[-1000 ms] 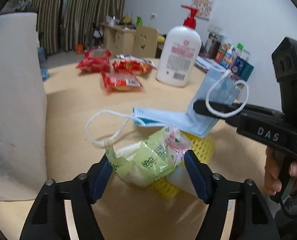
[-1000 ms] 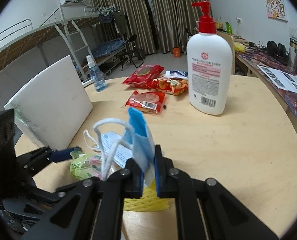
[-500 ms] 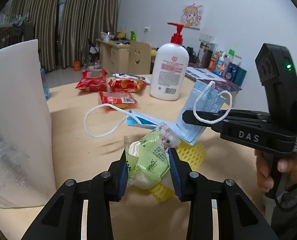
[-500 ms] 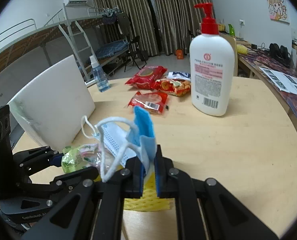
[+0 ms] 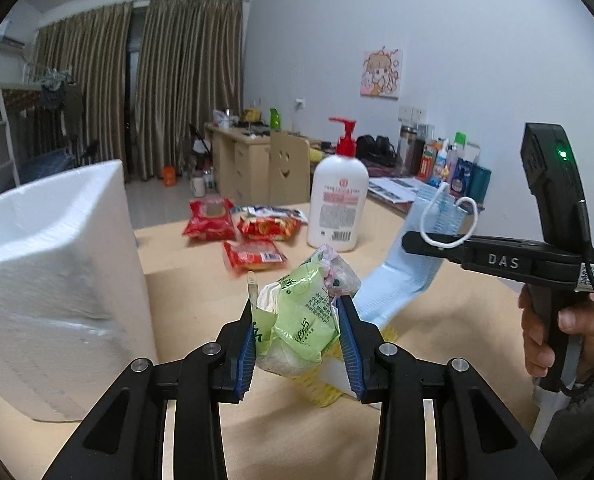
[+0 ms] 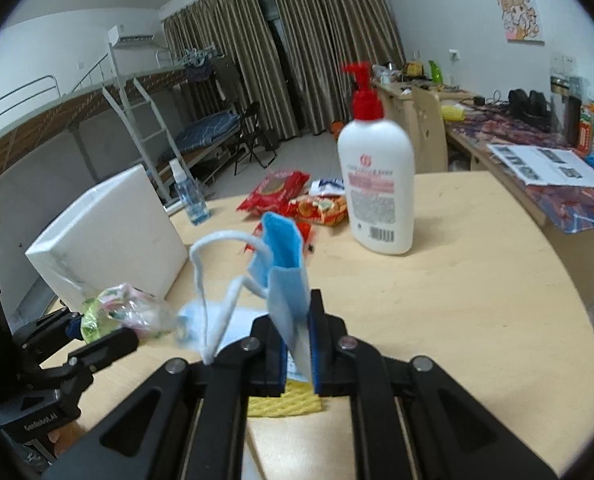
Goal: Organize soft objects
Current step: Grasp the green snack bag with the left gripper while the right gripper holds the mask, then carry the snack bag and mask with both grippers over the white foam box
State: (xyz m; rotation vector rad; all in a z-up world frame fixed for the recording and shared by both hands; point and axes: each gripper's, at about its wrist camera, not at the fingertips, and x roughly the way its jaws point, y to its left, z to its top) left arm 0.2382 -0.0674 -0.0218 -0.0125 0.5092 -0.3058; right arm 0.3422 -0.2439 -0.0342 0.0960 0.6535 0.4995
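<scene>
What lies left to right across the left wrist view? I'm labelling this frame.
White foam box → green plastic tissue packet in the left claw → light blue face mask → black right claw → person's hand.

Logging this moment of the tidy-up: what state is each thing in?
Left tool: shut on the green tissue pack, lifted.
Right tool: shut on the blue face mask, one end hanging.
Pump bottle: upright, pump on.
Red snack packets: lying flat on the table.
White foam box: standing on the table.
Yellow foam net: lying on the table.
</scene>
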